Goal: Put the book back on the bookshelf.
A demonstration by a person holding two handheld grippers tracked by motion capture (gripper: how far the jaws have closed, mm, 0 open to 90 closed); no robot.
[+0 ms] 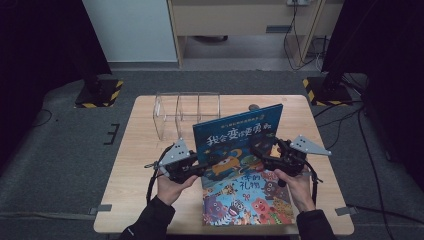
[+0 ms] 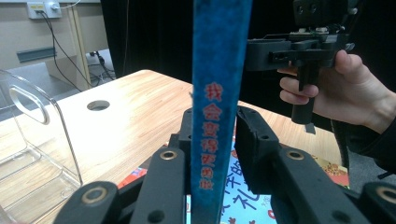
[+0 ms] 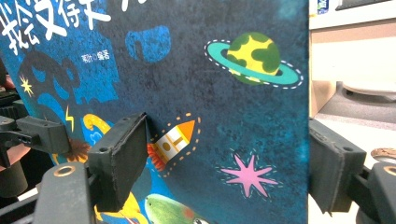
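Blue picture book (image 1: 238, 136) stands upright at mid-table in the high view, held between the left gripper (image 1: 202, 167) and the right gripper (image 1: 260, 152). White title characters 我会变得更勇敢 run across the cover. A second picture book (image 1: 245, 200) lies flat at the near edge; the large characters 礼物 can be read on it. Clear acrylic rack (image 1: 185, 115) sits just behind, toward the far side.

Left gripper view: the left gripper (image 2: 219, 154) has its jaws pressed on the blue book's spine (image 2: 217, 93), one pad on each cover. Red spine lettering reads 我会变得, the rest too small to tell. The rack (image 2: 32, 140) stands off to the left on the wooden table (image 2: 140, 102).

Right gripper view: the right gripper (image 3: 229, 158) has its jaws spread wide, one over the front cover (image 3: 210, 93), the other past the book's right edge; contact can't be told. Rocket, ringed planet, pink star printed there.

Judgement: hardcover, stiff and fairly light, cover likely smooth, so slippery. Best held low at the spine; a one-sided grip may let it swing.
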